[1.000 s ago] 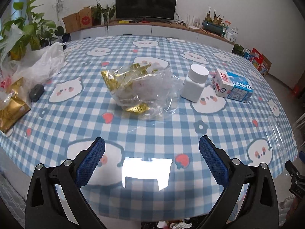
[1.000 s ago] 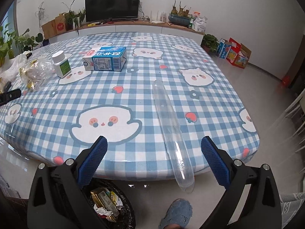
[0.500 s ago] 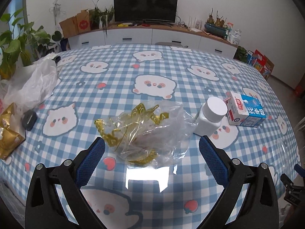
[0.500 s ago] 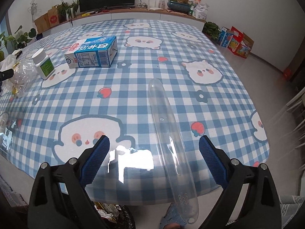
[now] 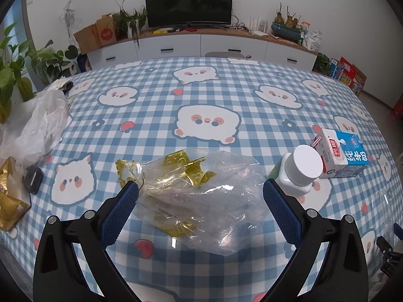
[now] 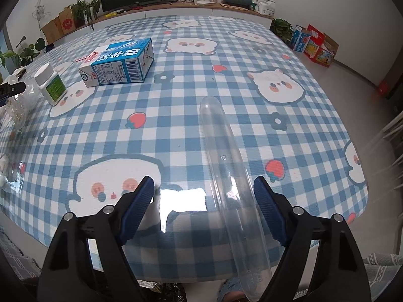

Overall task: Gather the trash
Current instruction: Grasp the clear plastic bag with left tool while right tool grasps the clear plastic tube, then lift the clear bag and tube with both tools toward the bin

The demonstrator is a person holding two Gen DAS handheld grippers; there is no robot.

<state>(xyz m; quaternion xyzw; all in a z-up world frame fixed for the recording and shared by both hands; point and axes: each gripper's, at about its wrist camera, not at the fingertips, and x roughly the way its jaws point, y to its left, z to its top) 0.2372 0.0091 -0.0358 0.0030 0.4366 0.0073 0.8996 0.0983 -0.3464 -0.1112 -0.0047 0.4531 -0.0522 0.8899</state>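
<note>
Left gripper (image 5: 200,198) jaws wide, straddling the crumpled clear bag (image 5: 201,196) with gold foil scraps inside; the blue pads stand to either side of it and do not press yet. Right gripper (image 6: 204,201) jaws have just been closing, now at a middling gap, with the clear plastic tube (image 6: 226,176) between them, close to the right-hand pad; contact not certain, so not a grip. The tube lies lengthwise and overhangs the near table edge.

Progress, as a judgement: early to middle. Nothing is held. Still on the table (image 6: 252,50): the bag, the tube, the white pill bottle (image 5: 299,173) just right of the bag, the blue milk carton (image 5: 340,156) lying on its side beside the bottle. Far left there is a white plastic bag (image 5: 37,125), a gold wrapper (image 5: 10,201) and a small dark object (image 5: 32,178) (trash or not, cannot tell). Something foil-like shows dark below the table edge in the right wrist view, maybe a bin; too hidden to say.

Surface: glossy blue-and-white checked cloth with cartoon faces and strawberries; glare patch near the front edge. Room: black TV (image 5: 189,2) on a long white cabinet, potted plants at left, cardboard boxes, colourful boxes on the floor at right.
</note>
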